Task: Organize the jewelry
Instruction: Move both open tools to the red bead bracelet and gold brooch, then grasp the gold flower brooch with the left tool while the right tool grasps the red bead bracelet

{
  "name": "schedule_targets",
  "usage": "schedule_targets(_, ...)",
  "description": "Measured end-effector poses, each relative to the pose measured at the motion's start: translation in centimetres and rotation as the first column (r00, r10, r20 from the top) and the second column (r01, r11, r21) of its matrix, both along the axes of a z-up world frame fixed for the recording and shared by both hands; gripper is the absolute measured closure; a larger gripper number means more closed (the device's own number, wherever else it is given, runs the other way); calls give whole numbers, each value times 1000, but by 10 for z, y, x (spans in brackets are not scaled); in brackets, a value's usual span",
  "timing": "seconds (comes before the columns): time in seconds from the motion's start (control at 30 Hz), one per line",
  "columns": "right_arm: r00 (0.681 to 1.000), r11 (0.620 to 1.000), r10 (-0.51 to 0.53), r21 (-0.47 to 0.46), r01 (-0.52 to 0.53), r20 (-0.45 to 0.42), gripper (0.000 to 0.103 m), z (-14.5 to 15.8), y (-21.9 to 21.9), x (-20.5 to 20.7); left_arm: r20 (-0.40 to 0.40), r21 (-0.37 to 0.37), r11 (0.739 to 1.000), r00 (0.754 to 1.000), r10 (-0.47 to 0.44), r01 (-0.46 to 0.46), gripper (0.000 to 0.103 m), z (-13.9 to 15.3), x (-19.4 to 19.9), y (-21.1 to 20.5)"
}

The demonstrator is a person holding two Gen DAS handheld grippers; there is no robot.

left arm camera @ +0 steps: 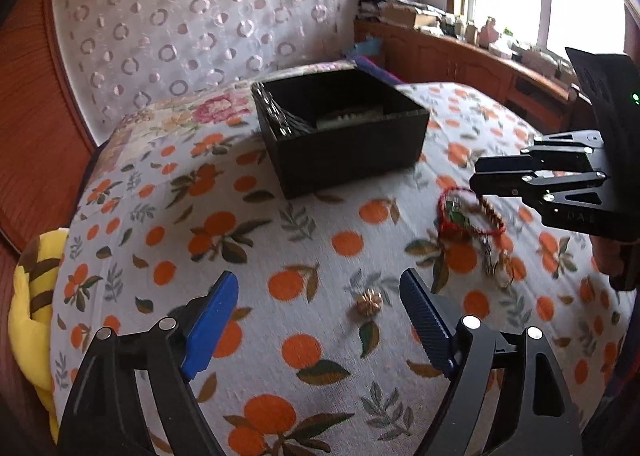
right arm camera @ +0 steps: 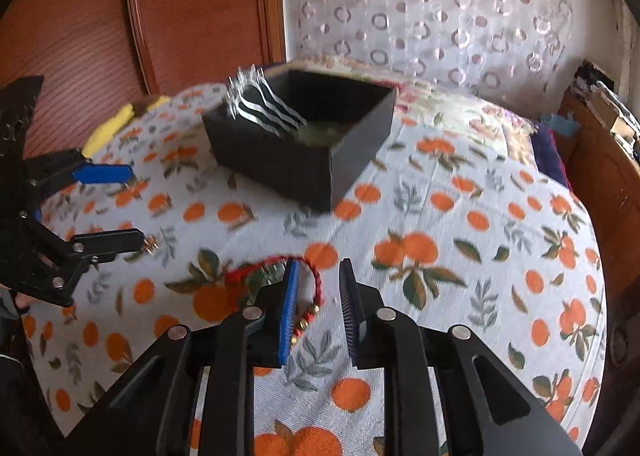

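Inspection taken with the black box [left arm camera: 340, 131] as landmark, nearest items first.

Left hand-held gripper [left arm camera: 316, 320]: jaws stand wide and hold nothing. A small gold flower-shaped piece [left arm camera: 369, 303] lies on the orange-print bedspread [left arm camera: 240, 256] between the pads, nearer the right one, on the near side of the box and well apart from it. Judgement: this is the pick in hand. To do it well, centre the piece between the pads, lower until the tips just press the cloth, then close squarely. The soft cover could bunch up or the piece could slip sideways.

Right hand-held gripper [right arm camera: 318, 296]: jaws parted only a little, nothing gripped. Its left pad stands over the red corded bracelet [right arm camera: 276, 280], which lies flat on the bedspread, near side of the box. A gold-beaded stretch shows just below that pad. Beside it lie further gold pieces [left arm camera: 498, 268], too blurred to name. Judgement: one strand must sit between the pads before closing.

The box stands open on the bed, with silver wavy pieces [right arm camera: 260, 107] leaning at one corner. Its remaining contents are unclear.
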State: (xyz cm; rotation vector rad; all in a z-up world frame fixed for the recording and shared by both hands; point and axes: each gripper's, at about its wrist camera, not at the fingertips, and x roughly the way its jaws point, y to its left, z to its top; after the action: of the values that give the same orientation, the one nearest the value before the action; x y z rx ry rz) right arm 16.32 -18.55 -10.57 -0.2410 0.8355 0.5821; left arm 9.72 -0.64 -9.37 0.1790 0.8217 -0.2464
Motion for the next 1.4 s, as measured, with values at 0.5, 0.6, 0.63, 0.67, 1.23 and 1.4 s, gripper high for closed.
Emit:
schedule_targets(0.5, 1000, 999, 2, -47, -2, -4, 80, -9, 3, -1, -78, 14, 1000, 997, -6, 8, 8, -20, 10, -4)
schedule_targets(0.6, 1000, 999, 1, -40, -2, -9, 79, -9, 2, -1, -89, -4, 1000, 996, -9, 9, 8, -21, 10, -2)
schedule_targets(0.63, 1000, 999, 1, -40, -2, -9, 79, -9, 2, -1, -88, -5, 1000, 996, -16, 15, 8, -21, 10, -2)
schedule_targets(0.67, 1000, 999, 1, -41, -1, -8, 79, -9, 2, -1, -87, -3, 1000, 996, -22, 22, 8, -21, 9, -3)
schedule_targets(1.23, 1000, 998, -13, -54, 13, 4, 74, -9, 1, 0, -46, -23, 996, 995, -89, 88, 89, -15, -7, -22)
schedule_targets(1.4, 1000, 998, -13, -54, 13, 4, 74, -9, 2, -1, -7, -46, 998, 999, -49, 49, 89, -7, -16, -16)
